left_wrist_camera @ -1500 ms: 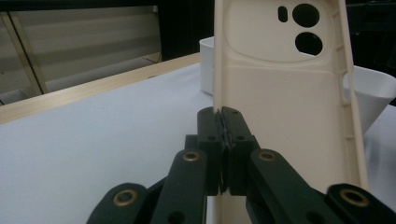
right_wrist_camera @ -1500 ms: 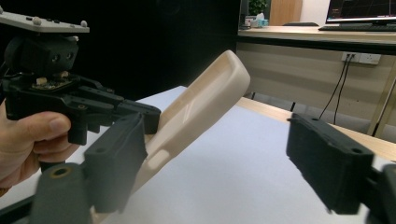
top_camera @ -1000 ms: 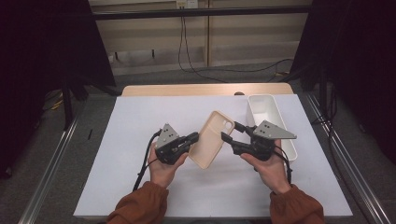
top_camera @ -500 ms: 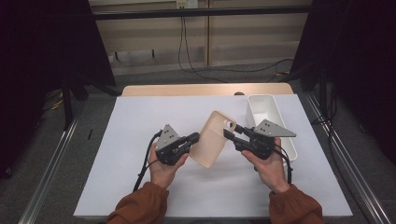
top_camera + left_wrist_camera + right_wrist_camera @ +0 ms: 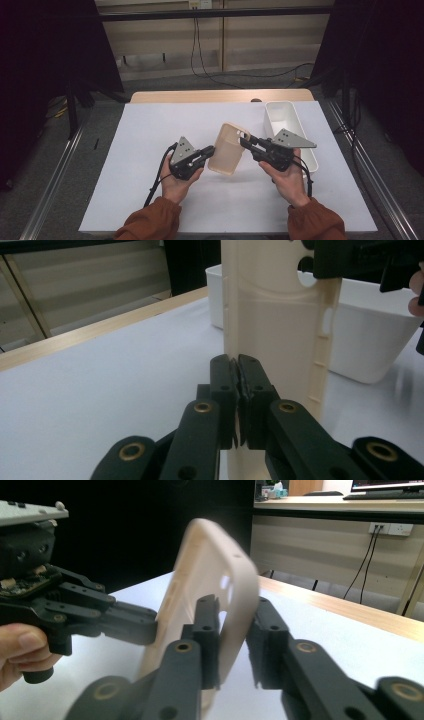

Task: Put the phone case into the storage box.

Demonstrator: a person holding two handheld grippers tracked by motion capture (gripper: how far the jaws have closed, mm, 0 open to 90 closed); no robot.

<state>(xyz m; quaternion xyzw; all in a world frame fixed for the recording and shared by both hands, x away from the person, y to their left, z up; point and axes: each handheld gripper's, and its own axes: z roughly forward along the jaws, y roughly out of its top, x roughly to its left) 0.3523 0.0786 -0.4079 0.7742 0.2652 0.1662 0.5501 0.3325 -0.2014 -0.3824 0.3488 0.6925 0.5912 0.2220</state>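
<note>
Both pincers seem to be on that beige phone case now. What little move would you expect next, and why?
Probably the left gripper lets go. Its jaws pinch one edge of the phone case, held up off the table, while the right gripper has just been closing on the opposite edge by the camera hole. The white bin sits beside the right hand, so a handover looks likely.

A white bin (image 5: 300,131) stood at the right of the white-covered bench (image 5: 150,130), and black cables (image 5: 220,70) trailed across the far floor.
</note>
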